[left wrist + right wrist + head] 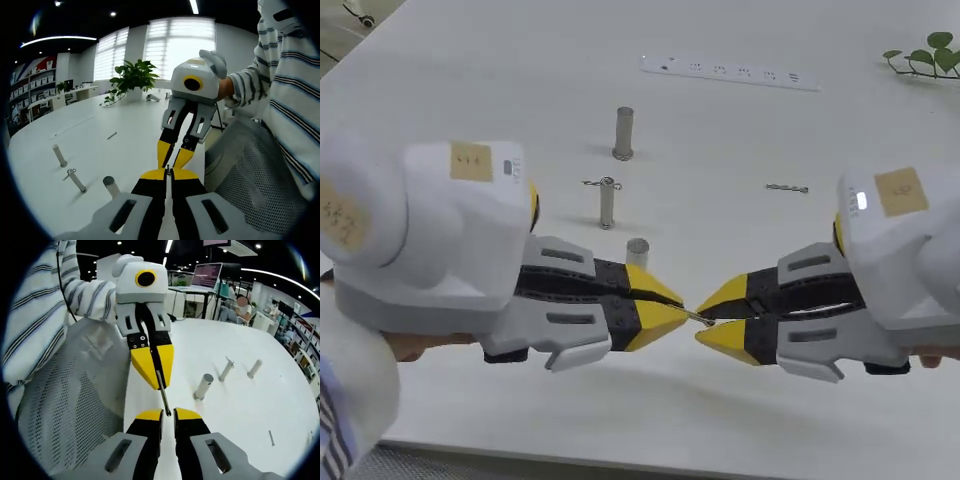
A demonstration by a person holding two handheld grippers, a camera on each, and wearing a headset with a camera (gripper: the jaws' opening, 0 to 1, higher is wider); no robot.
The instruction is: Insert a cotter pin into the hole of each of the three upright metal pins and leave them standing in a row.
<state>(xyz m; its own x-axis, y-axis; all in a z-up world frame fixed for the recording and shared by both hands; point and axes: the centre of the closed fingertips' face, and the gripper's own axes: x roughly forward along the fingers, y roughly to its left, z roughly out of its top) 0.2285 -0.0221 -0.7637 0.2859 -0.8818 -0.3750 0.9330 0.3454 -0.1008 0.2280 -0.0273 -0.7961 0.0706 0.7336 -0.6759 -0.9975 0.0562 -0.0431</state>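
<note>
Three upright metal pins stand in a row on the white table. The far pin is bare. The middle pin has a cotter pin through its top. The near pin is bare and sits just behind my left gripper. That gripper is shut on a thin cotter pin, which sticks out toward my right gripper. In the right gripper view the free end lies between my right gripper's jaws, which stand a narrow gap apart. The two grippers meet tip to tip above the table's near edge.
A loose cotter pin lies on the table to the right of the row. A white power strip runs along the far side, with a plant at the far right corner. A mesh chair stands below the table edge.
</note>
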